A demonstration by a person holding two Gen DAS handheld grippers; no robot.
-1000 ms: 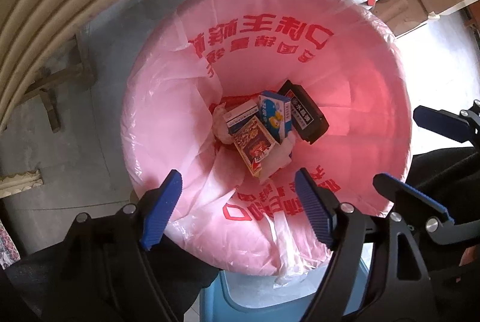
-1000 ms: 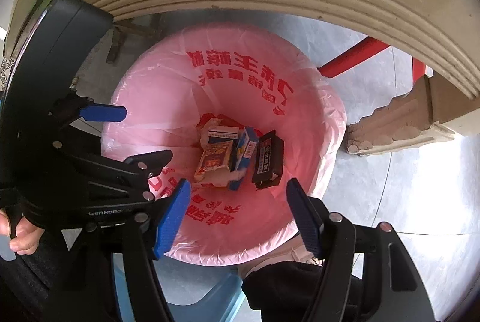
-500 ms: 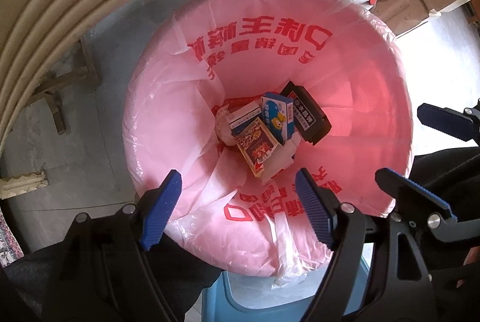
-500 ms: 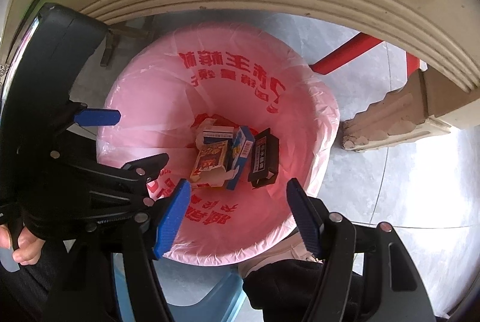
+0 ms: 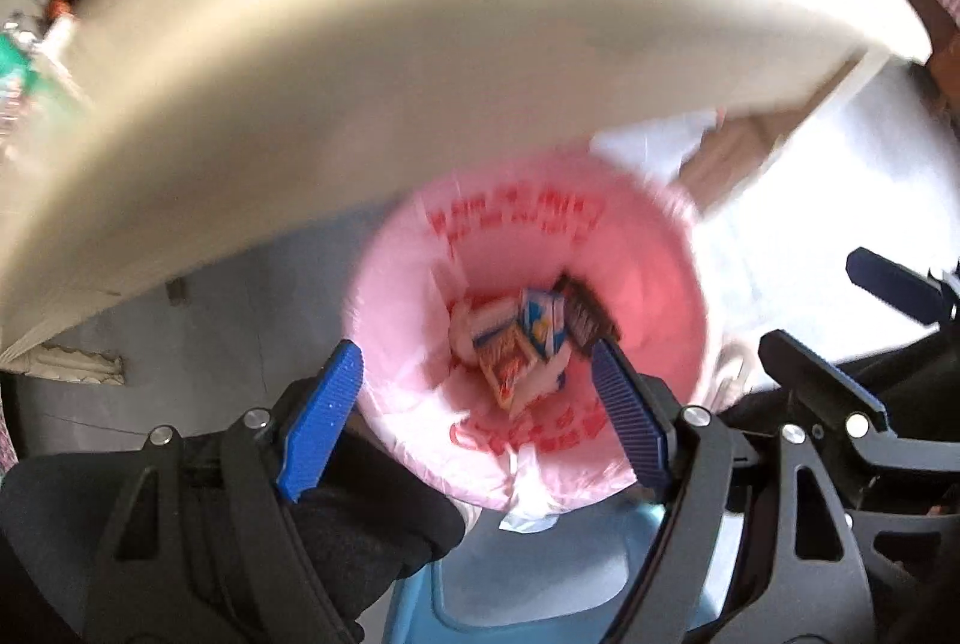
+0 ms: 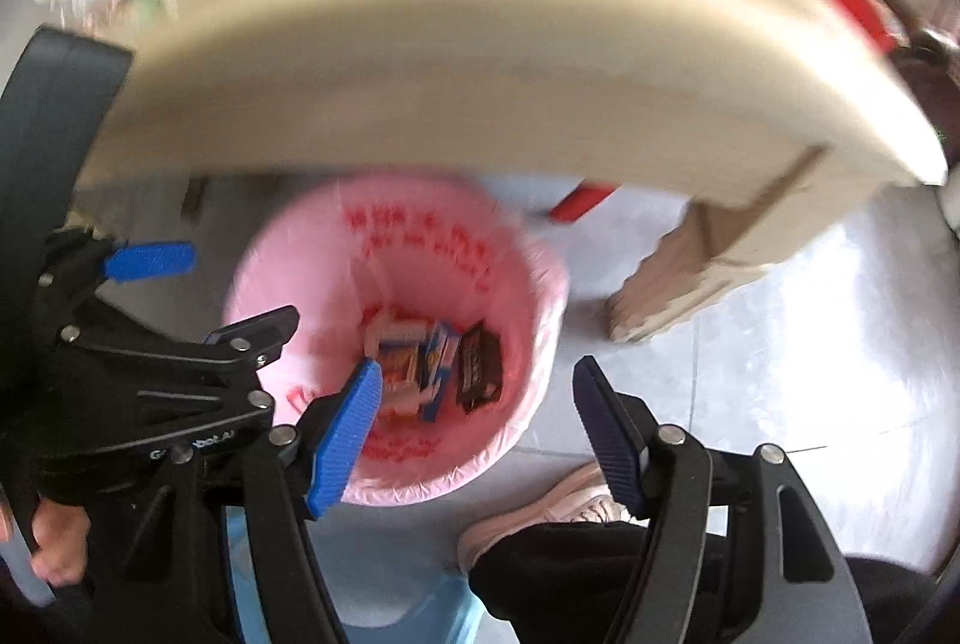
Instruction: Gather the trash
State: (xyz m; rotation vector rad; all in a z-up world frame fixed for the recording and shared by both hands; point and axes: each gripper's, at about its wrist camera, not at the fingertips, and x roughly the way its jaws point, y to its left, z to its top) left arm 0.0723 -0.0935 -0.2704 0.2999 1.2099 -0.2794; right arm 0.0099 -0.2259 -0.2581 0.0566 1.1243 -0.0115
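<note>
Both your grippers hang over the pink-lined bin [image 5: 528, 332], left gripper [image 5: 474, 413] and right gripper [image 6: 480, 434] alike with fingers spread and nothing between them. The trash so far, small cartons [image 6: 420, 362] and a dark packet [image 6: 477, 365], lies at the bin's bottom. These look light and crushable; take the next by its flat faces. More litter shows blurred at the surface's [image 6: 480, 44] far-left edge.

Both wrist cameras look steeply down from above, sharing the pink-lined bin [image 5: 528, 344] below.
</note>
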